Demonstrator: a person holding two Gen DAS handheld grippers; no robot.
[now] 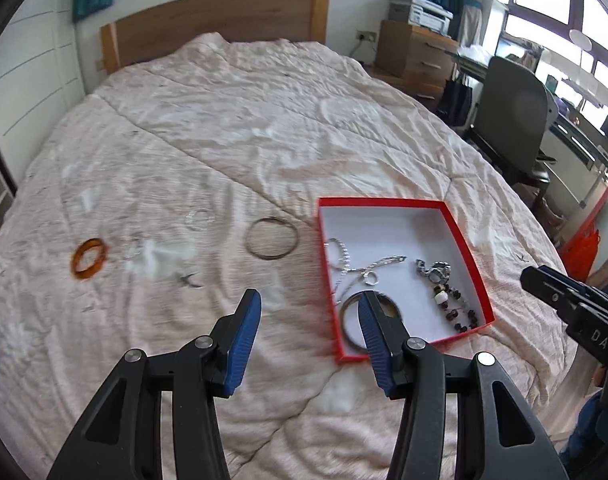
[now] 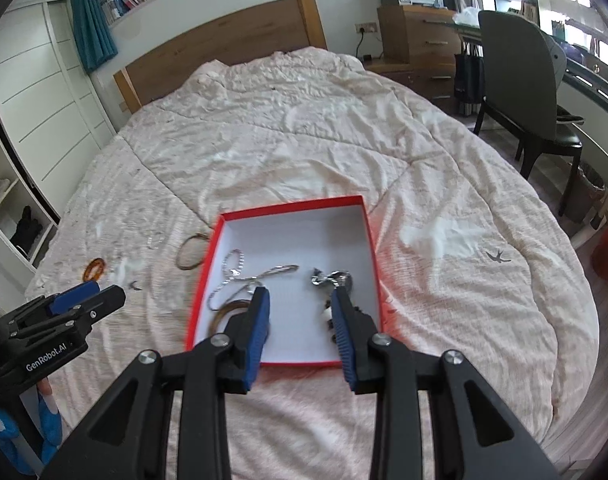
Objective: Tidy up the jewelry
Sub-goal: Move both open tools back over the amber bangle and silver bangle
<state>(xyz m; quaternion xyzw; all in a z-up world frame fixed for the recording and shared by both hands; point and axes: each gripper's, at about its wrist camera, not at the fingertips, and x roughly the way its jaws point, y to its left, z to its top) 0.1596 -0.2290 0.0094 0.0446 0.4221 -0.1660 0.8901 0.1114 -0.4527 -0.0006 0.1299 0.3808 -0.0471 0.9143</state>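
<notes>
Left of the red box, on the quilt, you've got three loose pieces: an amber bangle farthest out, a clear bracelet midway, and a thin metal bangle just beside the box's left wall. Your left gripper sits near the box's front-left corner, fingers spread wide, nothing between them; its right finger overlaps the box's front-left area in view, can't tell if it touches anything. Inside the box: silver chain at left, dark bangle at front-left partly hidden behind that finger, silver watch right of the chain, beaded bracelet running toward the front-right corner. Your right gripper is over the box's front half, fingers apart and holding nothing; left finger covers part of the dark bangle, right finger hides most of the beads. Watch sits just past the right fingertip. Right of the box it's bare quilt with a small bird print.
</notes>
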